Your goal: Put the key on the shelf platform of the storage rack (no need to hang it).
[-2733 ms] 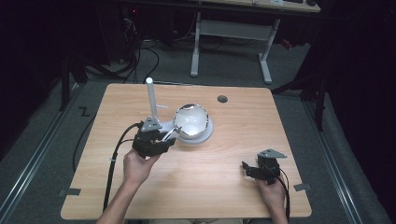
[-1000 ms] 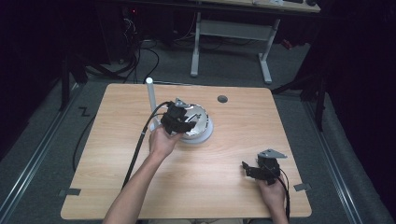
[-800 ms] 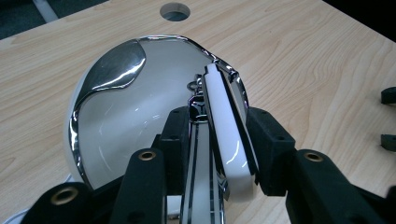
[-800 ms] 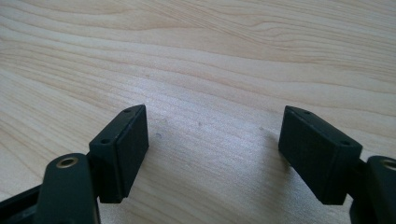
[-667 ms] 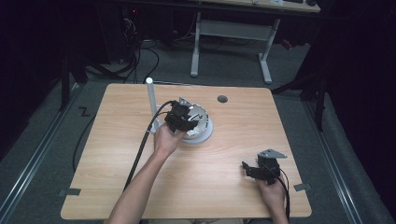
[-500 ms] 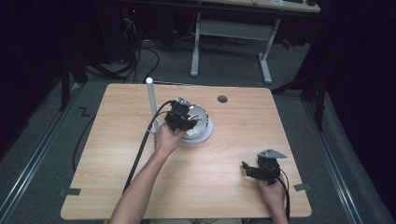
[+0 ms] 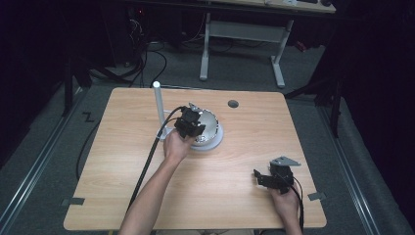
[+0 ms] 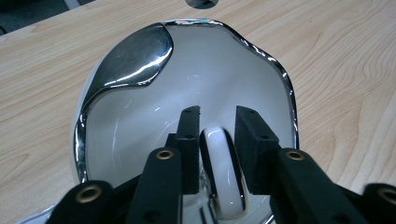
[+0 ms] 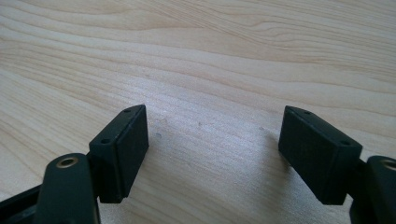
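One wooden table (image 7: 122,176) carries two grippers, one cup and one white post. The left gripper (image 7: 192,125) sits over the cup (image 7: 211,128) near the middle of the far half of the table, held by the left hand (image 7: 176,146), with its black cable (image 7: 147,166) trailing back toward the near edge. In the left gripper view the cup (image 8: 196,79) is white inside with a wavy chrome rim and one mirrored patch at the upper left, and it appears to sit on a white saucer. The two black jaws straddle the cup's one white handle (image 8: 223,172) — the left pad (image 8: 189,144) lies right against it, the right pad (image 8: 252,149) has a thin gap, so the jaws are narrowed around the handle but a firm pinch cannot be confirmed. The single white post (image 7: 159,105) stands upright just beside the cup on its left. One round hole (image 7: 233,104) shows in the tabletop beyond the cup. The right gripper (image 7: 275,176) rests well apart near the front right corner, in the right hand (image 7: 286,205) — its two jaws spread wide over bare wood, holding nothing.
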`<state>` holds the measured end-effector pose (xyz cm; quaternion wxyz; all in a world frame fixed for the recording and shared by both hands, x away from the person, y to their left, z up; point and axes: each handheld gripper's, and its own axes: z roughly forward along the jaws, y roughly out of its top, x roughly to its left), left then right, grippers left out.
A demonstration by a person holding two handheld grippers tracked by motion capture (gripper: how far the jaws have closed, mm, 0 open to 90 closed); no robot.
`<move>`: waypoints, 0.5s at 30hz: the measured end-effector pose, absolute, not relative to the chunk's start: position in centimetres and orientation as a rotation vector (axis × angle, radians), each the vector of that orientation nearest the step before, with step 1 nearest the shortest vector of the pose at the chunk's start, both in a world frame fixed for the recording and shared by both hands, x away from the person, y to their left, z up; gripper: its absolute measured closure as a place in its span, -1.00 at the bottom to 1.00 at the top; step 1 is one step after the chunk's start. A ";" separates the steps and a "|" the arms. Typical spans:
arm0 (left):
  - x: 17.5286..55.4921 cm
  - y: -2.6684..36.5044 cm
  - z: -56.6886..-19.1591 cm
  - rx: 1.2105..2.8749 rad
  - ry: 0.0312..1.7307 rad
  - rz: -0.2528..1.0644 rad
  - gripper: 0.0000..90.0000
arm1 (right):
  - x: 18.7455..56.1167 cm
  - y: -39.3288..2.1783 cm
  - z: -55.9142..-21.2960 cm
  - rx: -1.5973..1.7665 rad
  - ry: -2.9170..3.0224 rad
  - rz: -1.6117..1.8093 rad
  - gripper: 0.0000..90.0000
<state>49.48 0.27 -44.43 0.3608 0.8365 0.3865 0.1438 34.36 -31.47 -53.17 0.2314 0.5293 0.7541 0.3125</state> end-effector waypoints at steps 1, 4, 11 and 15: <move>49.5 0.3 -44.4 2.149 0.998 0.366 0.47 | 34.4 -31.5 -53.2 1.456 2.073 0.859 -0.45; 49.5 0.4 -44.2 2.138 1.009 0.345 0.35 | 34.4 -31.5 -53.2 1.456 2.073 0.859 -0.45; 49.2 1.1 -43.9 2.119 1.014 0.354 -0.04 | 34.4 -31.5 -53.2 1.457 2.073 0.859 -0.45; 48.8 1.6 -43.5 2.100 1.003 0.366 -0.11 | 34.4 -31.5 -53.2 1.457 2.073 0.859 -0.45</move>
